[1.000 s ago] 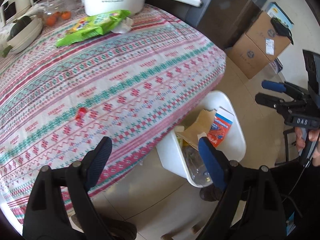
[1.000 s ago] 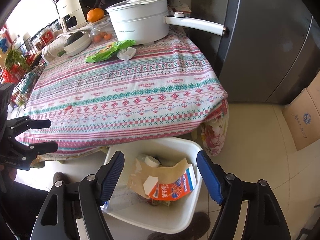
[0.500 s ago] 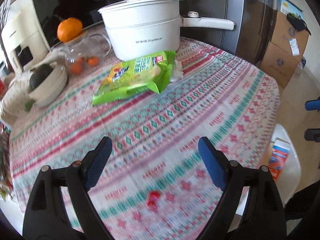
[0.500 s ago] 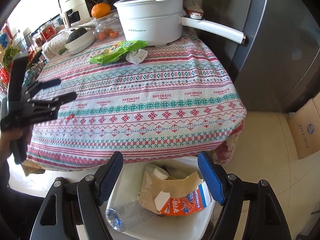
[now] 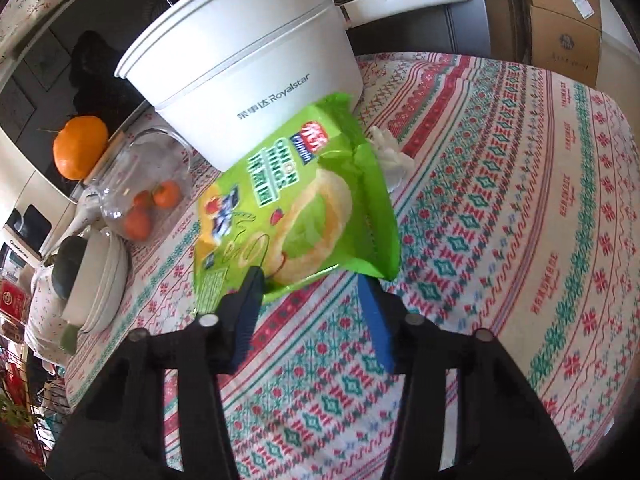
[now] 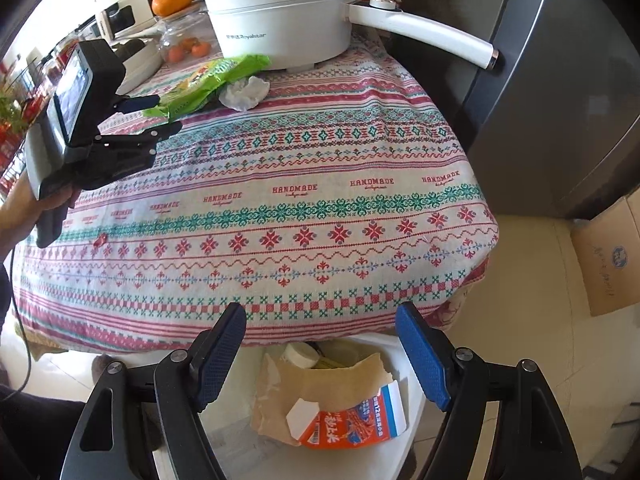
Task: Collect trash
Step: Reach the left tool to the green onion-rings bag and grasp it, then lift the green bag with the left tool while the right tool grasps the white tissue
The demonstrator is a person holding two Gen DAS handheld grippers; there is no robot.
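Moved: left tool [image 5: 310,280] has advanced across the surface [image 5: 500,240] to the green snack bag [image 5: 296,200].
Left tool: spread, bag edge between fingers, ungripped.
Right tool [image 6: 320,352]: released, waiting above bin [image 6: 400,444].
Tissue [image 6: 244,92]: beyond bag.

- A white electric pot [image 5: 256,80] stood at the far end of the patterned tablecloth [image 6: 320,184], its long handle [image 6: 424,32] reaching toward the grey fridge [image 6: 560,80].
- A glass jar [image 5: 140,184] holding small oranges stood beside it.
- A large orange [image 5: 80,148] sat behind the jar.
- Stacked white bowls [image 5: 100,280] lay near the jar.
- Cardboard boxes [image 6: 608,256] stood on the floor.
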